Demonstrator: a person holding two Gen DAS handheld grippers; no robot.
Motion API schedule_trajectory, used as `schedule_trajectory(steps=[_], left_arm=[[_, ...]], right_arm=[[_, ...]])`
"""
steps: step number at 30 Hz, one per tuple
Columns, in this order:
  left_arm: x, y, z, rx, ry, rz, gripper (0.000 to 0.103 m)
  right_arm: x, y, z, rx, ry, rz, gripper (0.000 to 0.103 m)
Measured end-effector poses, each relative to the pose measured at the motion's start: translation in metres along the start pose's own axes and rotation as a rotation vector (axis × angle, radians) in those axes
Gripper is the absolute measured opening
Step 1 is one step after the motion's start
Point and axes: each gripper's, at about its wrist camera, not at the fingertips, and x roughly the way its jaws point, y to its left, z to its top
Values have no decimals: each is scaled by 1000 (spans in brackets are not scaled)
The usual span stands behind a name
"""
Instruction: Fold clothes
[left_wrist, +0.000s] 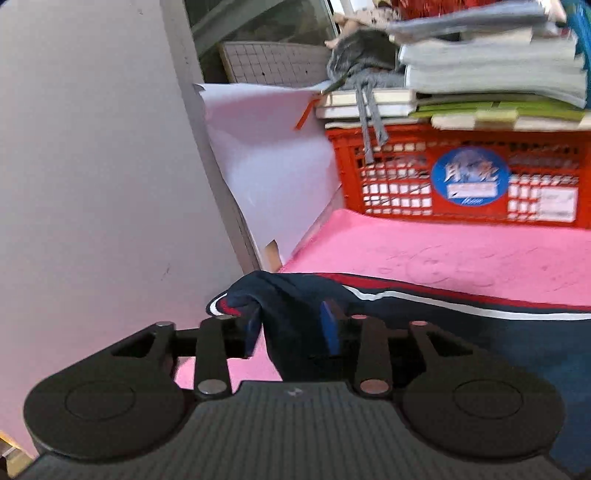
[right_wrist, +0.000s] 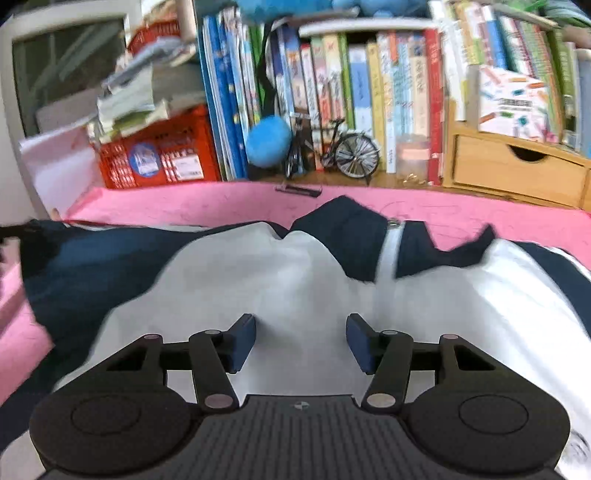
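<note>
A navy jacket with red and white stripes (left_wrist: 461, 332) lies on the pink table cover (left_wrist: 443, 254). Its striped cuff end (left_wrist: 236, 299) bunches up between the jaws of my left gripper (left_wrist: 291, 328). The jaws stand apart: the right blue pad (left_wrist: 328, 325) shows bare and the cloth hides the left one. In the right wrist view the jacket (right_wrist: 110, 266) lies spread out, white lining (right_wrist: 295, 273) up, with its zipper (right_wrist: 391, 243) at the far side. My right gripper (right_wrist: 301, 339) hovers open over the lining with nothing between its pads.
A red plastic crate (left_wrist: 461, 177) topped with stacked books (left_wrist: 491, 70) stands at the back left, next to a pale wall (left_wrist: 92, 166). Behind the pink cover (right_wrist: 221, 203) are a bookshelf (right_wrist: 369, 81), a blue ball (right_wrist: 267, 142), a toy bicycle (right_wrist: 343, 151) and a wooden drawer box (right_wrist: 517, 170).
</note>
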Motion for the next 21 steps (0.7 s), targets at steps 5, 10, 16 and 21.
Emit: schedule_trajectory(steps=[5,10,16,21], left_arm=[[-37,23,2,-10,-24,-40,73],[-80,44,8,25,-116,-122,79],[-127,19,19,56,-220,-447,79],[-169,-72,9,114,-155,-796,79]], right_arm=[[34,25,12,-140,-7,-75,83],[-10,2,8,-135,-67,-11,83],[-47,-82,8,-28,-105,-161,72],[-12,-131,-2,117,24,-251,72]])
